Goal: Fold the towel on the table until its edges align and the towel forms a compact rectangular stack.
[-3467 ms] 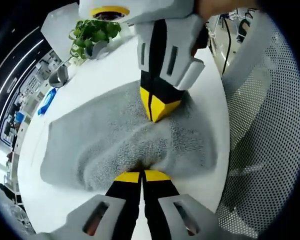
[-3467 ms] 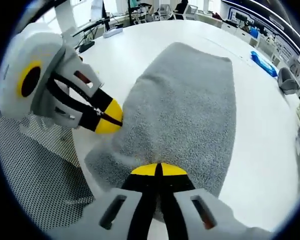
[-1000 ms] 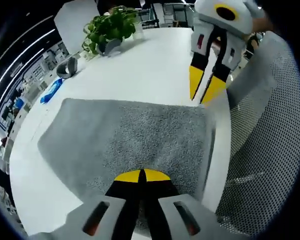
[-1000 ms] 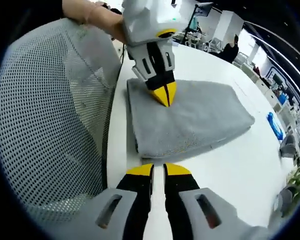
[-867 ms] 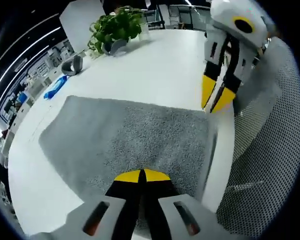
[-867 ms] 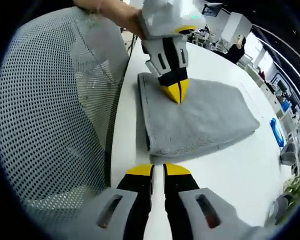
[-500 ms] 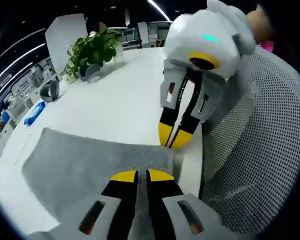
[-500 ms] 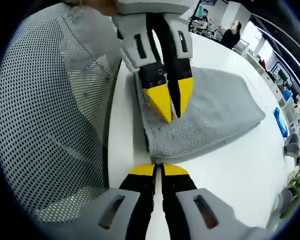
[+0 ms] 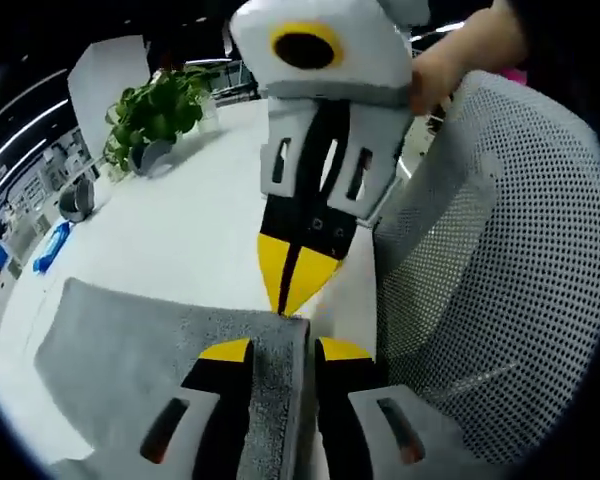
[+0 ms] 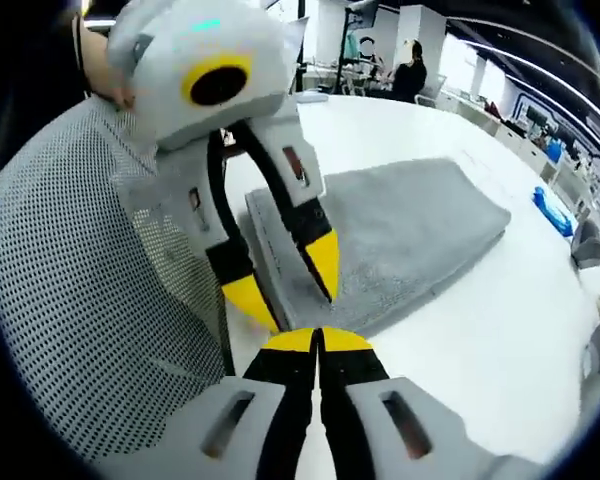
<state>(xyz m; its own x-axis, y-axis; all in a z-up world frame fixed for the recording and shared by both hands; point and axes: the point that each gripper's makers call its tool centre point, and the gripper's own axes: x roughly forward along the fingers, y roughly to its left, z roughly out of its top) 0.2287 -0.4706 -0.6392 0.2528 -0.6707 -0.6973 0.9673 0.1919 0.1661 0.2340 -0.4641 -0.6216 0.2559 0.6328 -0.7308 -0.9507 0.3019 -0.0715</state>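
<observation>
Between the two yellow-tipped fingers of the left gripper (image 9: 280, 350), in the left gripper view, lies the near corner of the grey towel (image 9: 130, 350); the jaws stand apart, one on each side of the towel's folded edge, and whether they touch the fabric cannot be told. The towel is folded flat on the white table (image 9: 190, 230) and spreads away to the left of these fingers. Just ahead of the left fingertips the right gripper (image 9: 293, 285) points down at the same corner, its yellow tips pressed together with only a thin dark seam between them, and nothing held. A hand (image 9: 450, 60) grips its white body from the upper right. Right of both grippers stands a grey mesh chair back (image 9: 490, 260). Far beyond the fingers on the left, a potted plant (image 9: 155, 110) and a small blue object (image 9: 52, 247) sit on the table. In the right gripper view, the right gripper (image 10: 317, 342) shows closed jaws at the bottom, empty, with its tips just short of the towel (image 10: 410, 220) corner. The left gripper (image 10: 285, 275) comes in from the left, fingers spread across the towel's near edge, one finger over the fabric and one beside it at the table edge. The mesh chair back (image 10: 90, 300) lies left of the fingers, and the table (image 10: 500, 330) extends to their right.
</observation>
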